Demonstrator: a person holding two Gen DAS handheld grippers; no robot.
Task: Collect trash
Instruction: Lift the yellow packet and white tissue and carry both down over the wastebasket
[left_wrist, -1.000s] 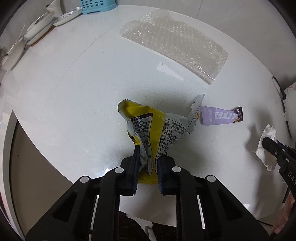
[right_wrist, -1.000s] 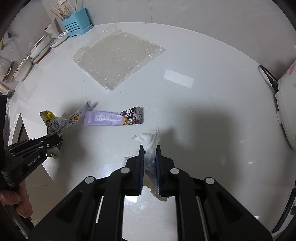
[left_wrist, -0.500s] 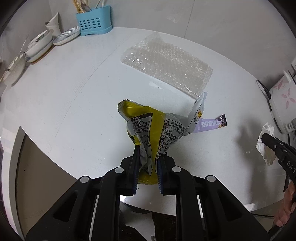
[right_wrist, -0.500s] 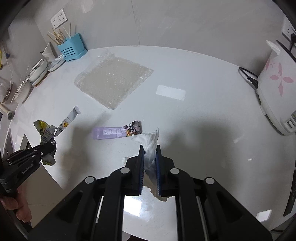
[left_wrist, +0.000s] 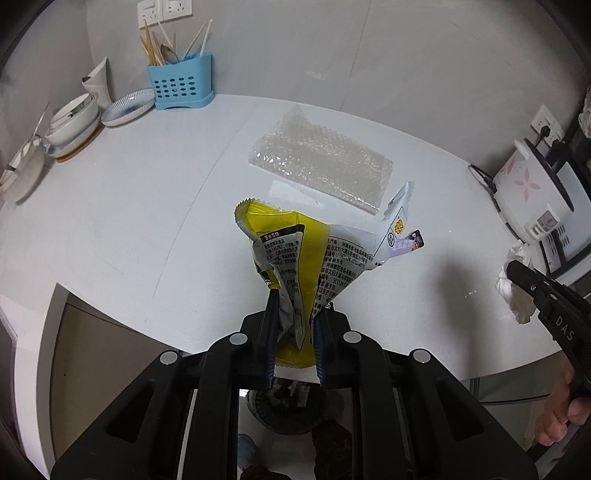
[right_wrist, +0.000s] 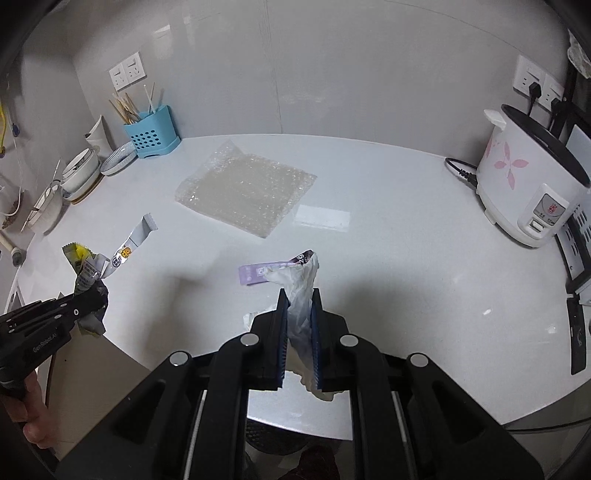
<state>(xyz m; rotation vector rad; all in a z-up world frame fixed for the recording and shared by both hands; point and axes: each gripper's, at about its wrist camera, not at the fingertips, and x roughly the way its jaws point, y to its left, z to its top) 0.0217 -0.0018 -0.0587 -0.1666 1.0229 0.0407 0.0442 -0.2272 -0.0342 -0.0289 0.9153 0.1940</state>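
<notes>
We had the left claw (left_wrist: 295, 314) pinched nearly shut on the crumpled yellow and silver foil snack bag (left_wrist: 295, 254), gripping it at its gathered lower end, with the bag lifted clear of the round white bench (left_wrist: 129, 206). We judged the bag to be almost weightless, thin and crackly, with a slick film that could slide out of a loose pinch, so taking it where the foil bunched into several layers seemed the safest hold. Its long axis ran away from the claw, the serrated top edge pointing up and outward and a torn silver strip flaring to the right. Our right claw (right_wrist: 299, 314) was fully closed on a crumpled white paper tissue (right_wrist: 301, 291), also held off the bench; the tissue was soft, limp and easily torn, so a pinch through its thickest wad suited it, and it stood roughly along the fingers with a loose tail hanging below them. On the bench lay the flat lilac sachet with a dark end (right_wrist: 266, 271), its length running left to right in the right wrist view and its dark end to the right; being thin and flat on a smooth top, we judged it best taken by an end or edge. Farther back lay the clear sheet of bubble wrap (right_wrist: 247, 192), light, springy and bulky, best gathered at a corner.
</notes>
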